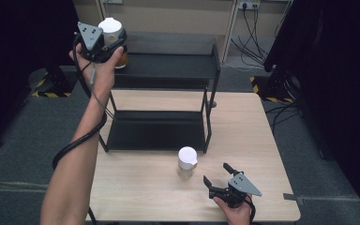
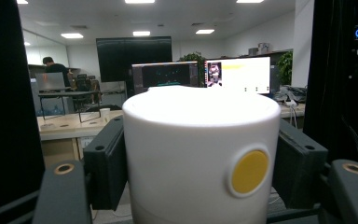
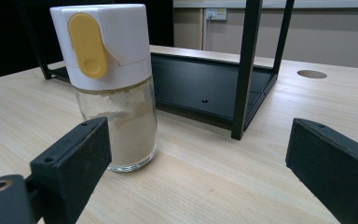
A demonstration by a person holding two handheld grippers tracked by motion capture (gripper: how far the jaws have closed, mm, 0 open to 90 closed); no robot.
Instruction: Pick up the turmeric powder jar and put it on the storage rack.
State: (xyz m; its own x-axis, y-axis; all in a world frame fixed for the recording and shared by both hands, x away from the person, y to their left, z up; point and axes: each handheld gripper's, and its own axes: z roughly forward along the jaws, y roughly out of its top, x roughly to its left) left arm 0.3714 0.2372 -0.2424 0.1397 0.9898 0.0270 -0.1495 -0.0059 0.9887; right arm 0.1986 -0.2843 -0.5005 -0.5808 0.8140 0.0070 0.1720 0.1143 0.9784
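Observation:
A spice jar [image 1: 111,26] with a white cap is held at the left end of the black rack's top shelf [image 1: 168,65], and my left gripper [image 1: 115,41] is shut on it. In the left gripper view the cap [image 2: 200,154], with a round yellow spot, sits clamped between both jaws. I cannot tell whether the jar rests on the shelf. A second jar [image 1: 187,159] stands upright on the table in front of the rack; it holds pale powder [image 3: 121,126] under a white cap with a yellow flap. My right gripper [image 1: 216,173] is open just right of it, not touching.
The two-tier black rack has a lower tray [image 1: 154,131] with nothing on it, and its front post [image 3: 244,70] stands close behind the second jar. Bare wooden table [image 1: 248,140] lies right of the rack. Dark curtains and floor cables surround the table.

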